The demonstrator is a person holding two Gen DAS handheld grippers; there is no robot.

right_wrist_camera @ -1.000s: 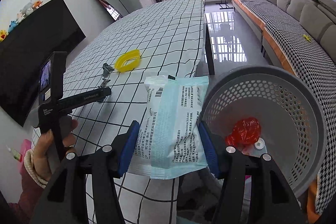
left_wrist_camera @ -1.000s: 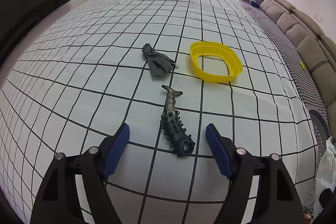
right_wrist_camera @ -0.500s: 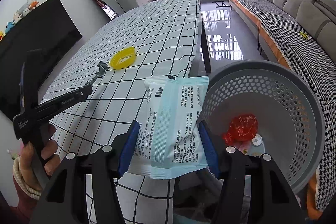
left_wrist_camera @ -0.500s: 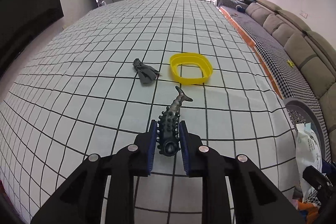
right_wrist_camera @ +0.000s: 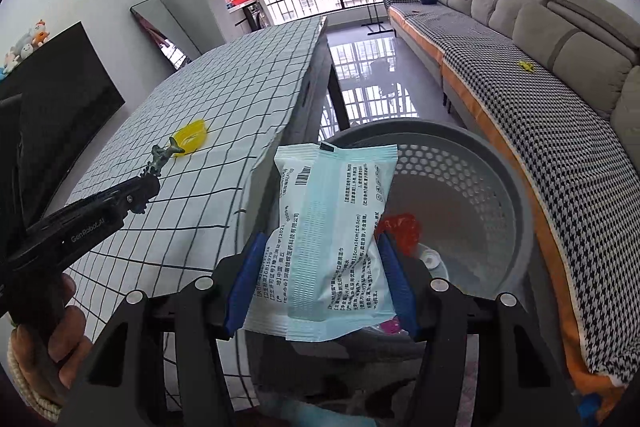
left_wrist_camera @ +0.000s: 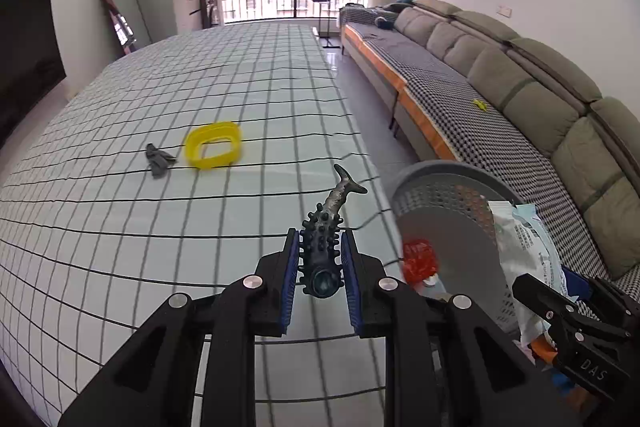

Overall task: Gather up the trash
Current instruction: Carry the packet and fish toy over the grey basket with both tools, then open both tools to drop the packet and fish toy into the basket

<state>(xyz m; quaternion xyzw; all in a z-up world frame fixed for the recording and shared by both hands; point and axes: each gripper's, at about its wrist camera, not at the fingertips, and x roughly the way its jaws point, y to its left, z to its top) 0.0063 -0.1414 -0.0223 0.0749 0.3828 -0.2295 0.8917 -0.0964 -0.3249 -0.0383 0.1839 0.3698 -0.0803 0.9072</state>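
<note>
Two grippers are each carrying one piece of trash toward the grey perforated basket (left_wrist_camera: 448, 223), which is standing on the floor just off the right edge of the gridded table (left_wrist_camera: 160, 227).

Farthest left of the basket, a crumpled grey scrap (left_wrist_camera: 158, 159) is lying on the tablecloth, and a yellow ring-shaped plastic piece (left_wrist_camera: 213, 151) is lying just to its right, the two close but apart.

Nearer the basket, the left gripper (left_wrist_camera: 320, 259) is clamping its blue pads on a dark knobbly fish-shaped toy (left_wrist_camera: 326, 235), whose forked tail is pointing up and away over the table's right edge. In the right wrist view the person's hand (right_wrist_camera: 60, 339) is gripping this tool's handle, left of the basket.

Beside it, the right gripper (right_wrist_camera: 320, 283) is squeezing a pale blue and white printed packet (right_wrist_camera: 328, 235) between its pads; the packet is standing upright, overlapping the basket's left rim in view, and it is bulging past the pads at top and bottom.

Inside the basket, a red crumpled wrapper (right_wrist_camera: 402, 231) is lying on the bottom with a small white cap (right_wrist_camera: 430, 259) just beside it.
</note>
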